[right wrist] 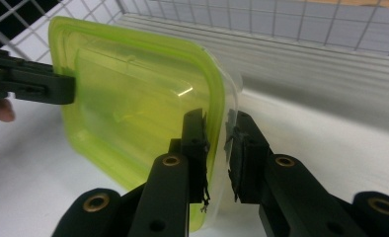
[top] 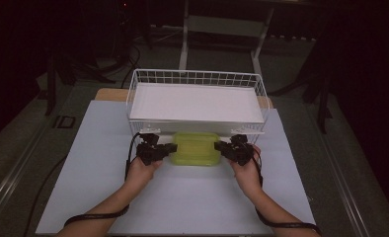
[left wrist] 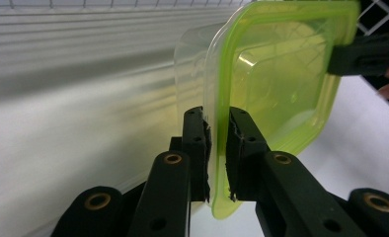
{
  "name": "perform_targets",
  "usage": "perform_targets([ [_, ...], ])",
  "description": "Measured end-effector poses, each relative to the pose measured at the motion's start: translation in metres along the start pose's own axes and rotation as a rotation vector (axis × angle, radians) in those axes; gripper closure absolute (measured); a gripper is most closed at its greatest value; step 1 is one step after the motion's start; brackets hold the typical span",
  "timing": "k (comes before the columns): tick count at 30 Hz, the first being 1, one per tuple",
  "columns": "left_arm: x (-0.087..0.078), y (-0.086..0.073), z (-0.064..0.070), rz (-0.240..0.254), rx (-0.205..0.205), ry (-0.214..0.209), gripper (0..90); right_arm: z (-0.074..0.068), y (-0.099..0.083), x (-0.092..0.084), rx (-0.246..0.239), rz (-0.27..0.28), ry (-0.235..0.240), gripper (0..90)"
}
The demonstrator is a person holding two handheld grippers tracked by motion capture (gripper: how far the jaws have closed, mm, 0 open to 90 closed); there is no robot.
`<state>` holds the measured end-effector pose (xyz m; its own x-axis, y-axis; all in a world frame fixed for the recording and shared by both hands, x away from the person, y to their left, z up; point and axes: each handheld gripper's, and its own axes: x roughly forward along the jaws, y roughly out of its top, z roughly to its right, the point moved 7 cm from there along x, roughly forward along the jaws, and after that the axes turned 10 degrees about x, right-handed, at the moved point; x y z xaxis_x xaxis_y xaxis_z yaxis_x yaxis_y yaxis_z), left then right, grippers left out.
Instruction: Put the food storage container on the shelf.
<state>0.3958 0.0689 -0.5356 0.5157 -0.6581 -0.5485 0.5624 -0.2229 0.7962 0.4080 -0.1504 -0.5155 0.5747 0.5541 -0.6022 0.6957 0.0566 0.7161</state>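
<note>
A clear plastic container with a lime-green lid (top: 196, 148) sits just in front of a white wire basket (top: 197, 76). My left gripper (top: 172, 147) is shut on its left edge and my right gripper (top: 217, 145) on its right edge. In the left gripper view the jaws (left wrist: 218, 118) pinch the green rim of the container (left wrist: 276, 74), and the other gripper (left wrist: 365, 52) holds the far side. In the right gripper view the jaws (right wrist: 221, 121) clamp the rim of the container (right wrist: 133, 98), with the opposite gripper (right wrist: 34, 81) at the left. Whether the container rests on the table or hangs above it, I cannot tell.
The basket's floor carries a flat white liner (top: 195, 103), and its wire wall (right wrist: 281, 19) rises close behind the container. A pale sheet (top: 182, 197) covers the table. Beyond the table lie a dark floor and stand legs (top: 183, 44).
</note>
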Motion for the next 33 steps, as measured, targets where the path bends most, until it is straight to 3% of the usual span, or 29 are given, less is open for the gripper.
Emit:
perform_targets([
  [7,0.003,0.002,-0.002,0.031,-0.004,-0.002,79.7,0.006,0.002,0.005,0.008,0.024,0.007,77.3],
  [16,0.009,0.006,-0.006,0.045,-0.012,0.014,76.0,0.008,0.007,0.011,-0.016,0.088,-0.041,74.3],
  [21,0.013,0.008,-0.013,0.064,0.032,0.041,72.7,0.011,0.008,0.017,-0.056,0.129,-0.102,70.6],
  [24,0.014,0.009,-0.013,0.076,0.059,0.055,70.0,0.011,0.007,0.018,-0.059,0.134,-0.103,68.8],
  [25,0.017,0.010,-0.011,0.084,0.071,0.059,68.5,0.011,0.006,0.020,-0.059,0.135,-0.103,64.1],
  [30,0.021,0.010,-0.013,0.082,0.086,0.076,63.2,0.013,0.005,0.025,-0.001,0.140,-0.083,62.3],
  [31,0.023,0.009,-0.015,0.067,0.083,0.084,59.6,0.016,0.006,0.026,-0.018,0.144,-0.118,65.6],
  [33,0.024,0.008,-0.016,0.081,0.074,0.073,59.2,0.016,0.005,0.027,-0.040,0.145,-0.140,65.1],
])
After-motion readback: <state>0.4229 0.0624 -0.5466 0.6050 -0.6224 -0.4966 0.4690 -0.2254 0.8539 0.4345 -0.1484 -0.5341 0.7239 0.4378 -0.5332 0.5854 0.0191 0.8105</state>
